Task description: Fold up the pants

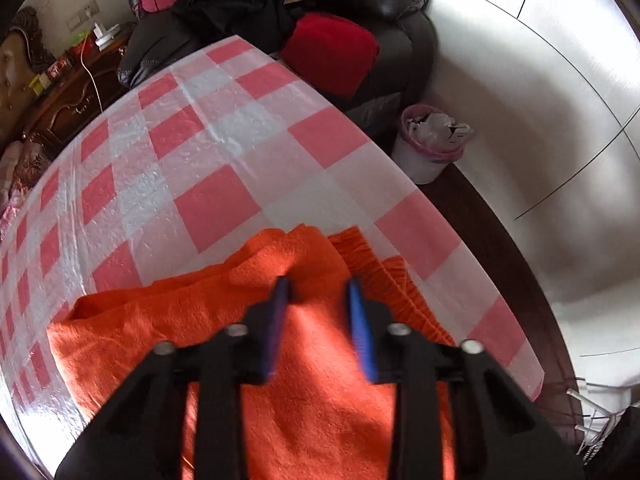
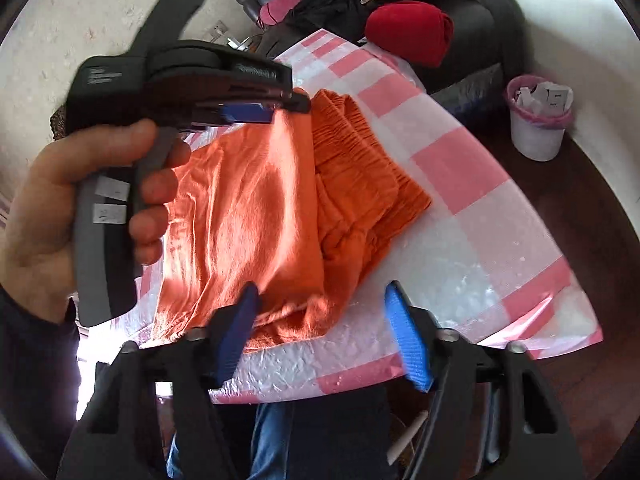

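Orange pants (image 1: 312,380) are seen between the left gripper's (image 1: 318,292) narrowly parted jaws; the right gripper's (image 2: 324,300) jaws are spread wider over the pants' lower edge.

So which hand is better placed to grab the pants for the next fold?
Probably left. The left gripper sits right over the pants, fabric between its jaws. The right gripper hangs at their near edge, mostly over tablecloth.
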The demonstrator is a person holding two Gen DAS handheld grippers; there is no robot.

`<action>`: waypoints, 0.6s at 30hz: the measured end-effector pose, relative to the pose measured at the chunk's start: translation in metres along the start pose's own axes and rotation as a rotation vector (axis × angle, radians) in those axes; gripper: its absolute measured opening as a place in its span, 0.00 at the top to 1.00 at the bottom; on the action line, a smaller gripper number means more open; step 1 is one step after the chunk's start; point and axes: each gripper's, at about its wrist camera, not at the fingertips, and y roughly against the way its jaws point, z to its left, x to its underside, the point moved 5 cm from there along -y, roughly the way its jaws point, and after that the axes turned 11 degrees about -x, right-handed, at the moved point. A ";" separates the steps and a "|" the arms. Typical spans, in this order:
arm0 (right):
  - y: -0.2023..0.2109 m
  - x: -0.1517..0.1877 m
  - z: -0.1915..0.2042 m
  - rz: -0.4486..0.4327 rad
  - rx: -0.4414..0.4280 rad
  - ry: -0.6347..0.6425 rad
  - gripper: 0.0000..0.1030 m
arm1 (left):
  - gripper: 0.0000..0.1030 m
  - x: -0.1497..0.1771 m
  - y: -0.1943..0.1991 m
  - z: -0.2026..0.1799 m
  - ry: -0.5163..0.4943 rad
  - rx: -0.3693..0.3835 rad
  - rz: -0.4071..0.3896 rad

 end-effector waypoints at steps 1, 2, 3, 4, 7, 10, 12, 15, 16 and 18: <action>-0.001 0.001 0.001 0.002 -0.045 -0.019 0.70 | 0.88 0.001 0.002 0.001 -0.002 0.007 -0.008; 0.000 0.001 0.001 -0.002 -0.058 -0.026 0.77 | 0.91 0.003 0.006 0.001 -0.004 0.013 -0.017; 0.001 0.001 0.003 -0.006 -0.055 -0.019 0.80 | 0.91 0.003 0.011 0.002 -0.005 0.010 -0.033; 0.003 0.000 0.006 -0.010 -0.045 0.003 0.81 | 0.92 0.002 0.016 0.003 0.001 0.013 -0.046; 0.011 0.001 0.016 -0.026 0.026 0.045 0.72 | 0.92 0.000 0.024 0.010 0.032 0.057 -0.060; 0.023 0.000 0.020 -0.092 0.192 0.106 0.37 | 0.94 0.002 0.023 0.016 0.052 0.078 -0.062; 0.037 -0.003 0.025 -0.168 0.238 0.157 0.36 | 0.94 0.004 0.024 0.019 0.069 0.099 -0.068; 0.031 -0.009 0.035 -0.145 0.179 0.236 0.36 | 0.95 0.005 0.028 0.023 0.090 0.126 -0.080; 0.027 -0.012 0.036 -0.143 0.177 0.256 0.36 | 0.95 0.005 0.031 0.024 0.094 0.129 -0.085; 0.014 -0.020 0.034 -0.108 0.128 0.263 0.36 | 0.95 0.005 0.037 0.027 0.100 0.132 -0.098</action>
